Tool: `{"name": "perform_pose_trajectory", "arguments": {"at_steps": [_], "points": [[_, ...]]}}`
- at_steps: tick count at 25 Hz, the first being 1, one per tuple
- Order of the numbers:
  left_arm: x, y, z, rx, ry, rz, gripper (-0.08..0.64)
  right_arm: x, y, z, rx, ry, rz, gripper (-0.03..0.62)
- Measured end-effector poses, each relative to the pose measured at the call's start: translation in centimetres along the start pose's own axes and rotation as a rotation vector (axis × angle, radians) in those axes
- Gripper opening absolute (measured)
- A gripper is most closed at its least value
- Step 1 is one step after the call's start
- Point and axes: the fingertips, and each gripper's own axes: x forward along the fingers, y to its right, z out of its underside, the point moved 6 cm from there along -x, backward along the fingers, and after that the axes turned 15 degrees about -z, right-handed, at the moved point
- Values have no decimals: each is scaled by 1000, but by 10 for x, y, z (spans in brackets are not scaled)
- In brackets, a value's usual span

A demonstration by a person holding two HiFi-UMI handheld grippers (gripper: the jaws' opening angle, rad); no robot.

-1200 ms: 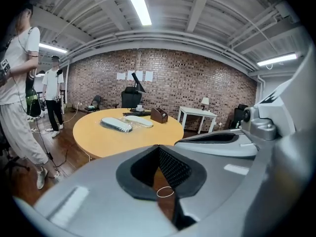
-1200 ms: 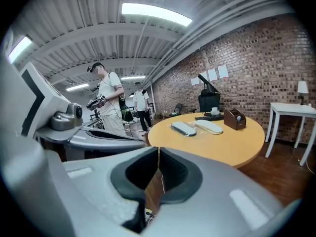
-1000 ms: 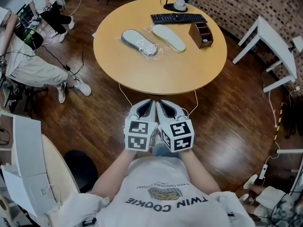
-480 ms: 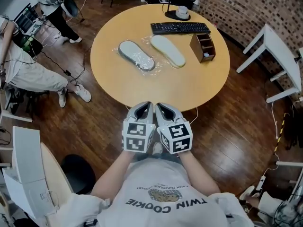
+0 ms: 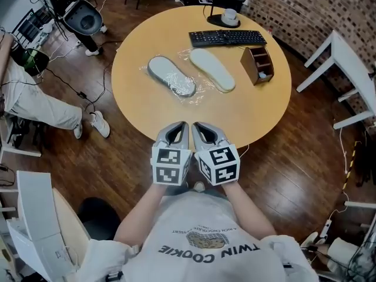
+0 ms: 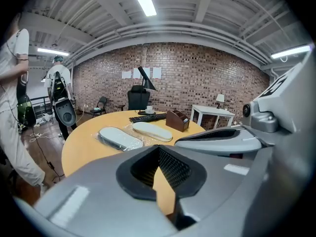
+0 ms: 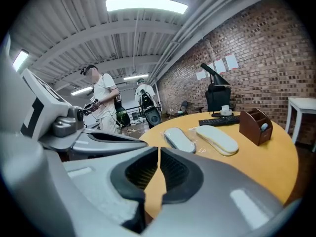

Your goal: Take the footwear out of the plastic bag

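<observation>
Two pale slippers lie side by side on the round wooden table (image 5: 176,113), both soles up inside a clear plastic bag (image 5: 194,75). The grey one (image 5: 171,76) is to the left, the cream one (image 5: 211,69) to the right; they also show in the left gripper view as grey (image 6: 118,138) and cream (image 6: 152,131). My left gripper (image 5: 178,127) and right gripper (image 5: 198,126) are held together at the table's near edge, well short of the bag. Both are shut with nothing between the jaws.
A black keyboard (image 5: 227,37), a cup on a dark base (image 5: 230,17) and a wooden desk organiser (image 5: 258,64) stand at the table's far side. A white table (image 5: 346,69) is at the right. A seated person (image 5: 35,98) and cables are at the left.
The view has shifted slightly, so the table sits a little nearer and lower in the head view. Both grippers stay together and shut at the near edge.
</observation>
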Motion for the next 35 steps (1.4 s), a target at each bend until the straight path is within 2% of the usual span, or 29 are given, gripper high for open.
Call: {"name": "perform_pose_trajectory", "arguments": {"at_steps": [11, 17, 27, 35], "points": [[100, -51, -23, 71, -32, 80, 6, 78, 58, -24, 58, -30, 76, 8], [148, -87, -35, 166, -46, 122, 6, 116, 79, -30, 120, -48, 132, 11], [233, -164, -50, 267, -83, 131, 6, 163, 113, -33, 209, -83, 204, 25], [290, -209, -33, 331, -142, 142, 6, 184, 130, -26, 266, -106, 239, 37]]}}
